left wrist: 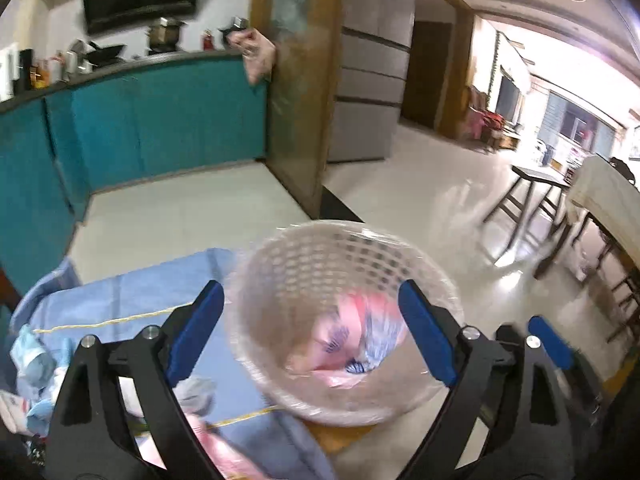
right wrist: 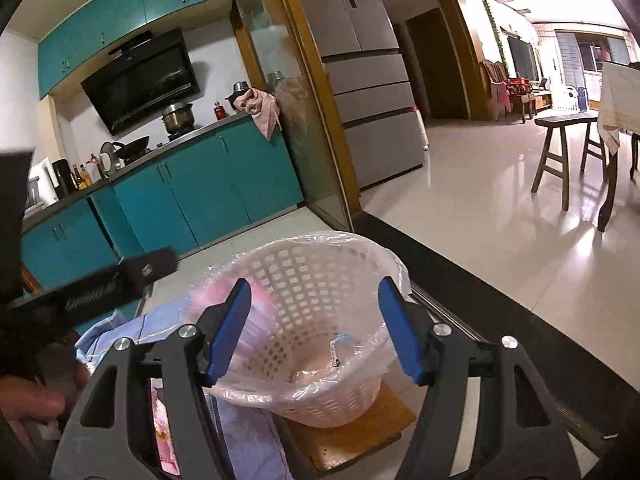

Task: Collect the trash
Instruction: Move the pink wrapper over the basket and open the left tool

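Blue-padded fingers frame both views, and nearest of all is my left gripper [left wrist: 310, 330], its jaws spread wide with nothing between the pads; it hangs over the mouth of the white lattice basket [left wrist: 436, 280]. That basket is lined with a clear plastic bag [left wrist: 256, 344], and down in its bottom, at about 6 o'clock from the basket's centre, lies a crumpled pink-and-blue wrapper [left wrist: 352, 340]. At 3 o'clock in this view a blue pad of my right gripper [left wrist: 550, 342] pokes in just beside the basket.

From the right wrist, that gripper [right wrist: 316, 330] is likewise wide open and holds nothing, hovering above the same basket [right wrist: 312, 280]; the bag's [right wrist: 388, 344] rim is folded over the basket's edge. The basket stands on a wooden board [right wrist: 360, 432]. At 9 o'clock of it lies a light blue cloth [right wrist: 244, 428], and at 7 o'clock, behind my left finger, some pink packaging [right wrist: 166, 432] rests on that cloth. In the left wrist view more crumpled blue and white wrappers [left wrist: 30, 360] sit on the cloth [left wrist: 132, 300] at 9 o'clock, well apart from the basket.
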`<state>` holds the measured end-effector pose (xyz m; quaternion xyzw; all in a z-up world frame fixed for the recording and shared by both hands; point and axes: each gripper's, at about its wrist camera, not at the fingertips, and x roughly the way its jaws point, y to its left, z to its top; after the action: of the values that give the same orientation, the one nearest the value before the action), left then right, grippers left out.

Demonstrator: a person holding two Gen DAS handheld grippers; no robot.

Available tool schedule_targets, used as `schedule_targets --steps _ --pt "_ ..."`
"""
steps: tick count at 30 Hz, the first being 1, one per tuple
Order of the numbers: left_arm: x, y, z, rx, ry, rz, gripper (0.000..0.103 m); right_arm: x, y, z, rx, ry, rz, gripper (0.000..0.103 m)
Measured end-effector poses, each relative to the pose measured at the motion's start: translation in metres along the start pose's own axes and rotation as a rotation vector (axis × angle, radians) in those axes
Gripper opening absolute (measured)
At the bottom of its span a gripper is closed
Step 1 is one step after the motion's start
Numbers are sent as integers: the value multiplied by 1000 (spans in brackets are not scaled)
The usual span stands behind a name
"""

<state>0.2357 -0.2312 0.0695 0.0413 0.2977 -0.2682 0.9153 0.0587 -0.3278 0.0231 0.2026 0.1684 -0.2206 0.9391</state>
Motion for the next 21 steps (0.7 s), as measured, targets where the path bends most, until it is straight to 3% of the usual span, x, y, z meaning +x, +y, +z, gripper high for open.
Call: schedule_targets --steps 4,8,12,15,21 --pt "-53 35 -23 -14 -66 66 93 1 8 0 -19 10 31 65" --pt "-129 77 -67 -48 -147 230 99 -3 29 -5 -65 29 127 65" --pt "-175 115 -124 -169 -138 324 100 -23 66 -28 -177 84 245 65" --pt "-192 131 -165 -199 -110 409 100 -51 88 -48 -260 82 306 66" --pt "-193 128 -194 -179 -45 395 100 -91 102 -84 -329 128 367 71"
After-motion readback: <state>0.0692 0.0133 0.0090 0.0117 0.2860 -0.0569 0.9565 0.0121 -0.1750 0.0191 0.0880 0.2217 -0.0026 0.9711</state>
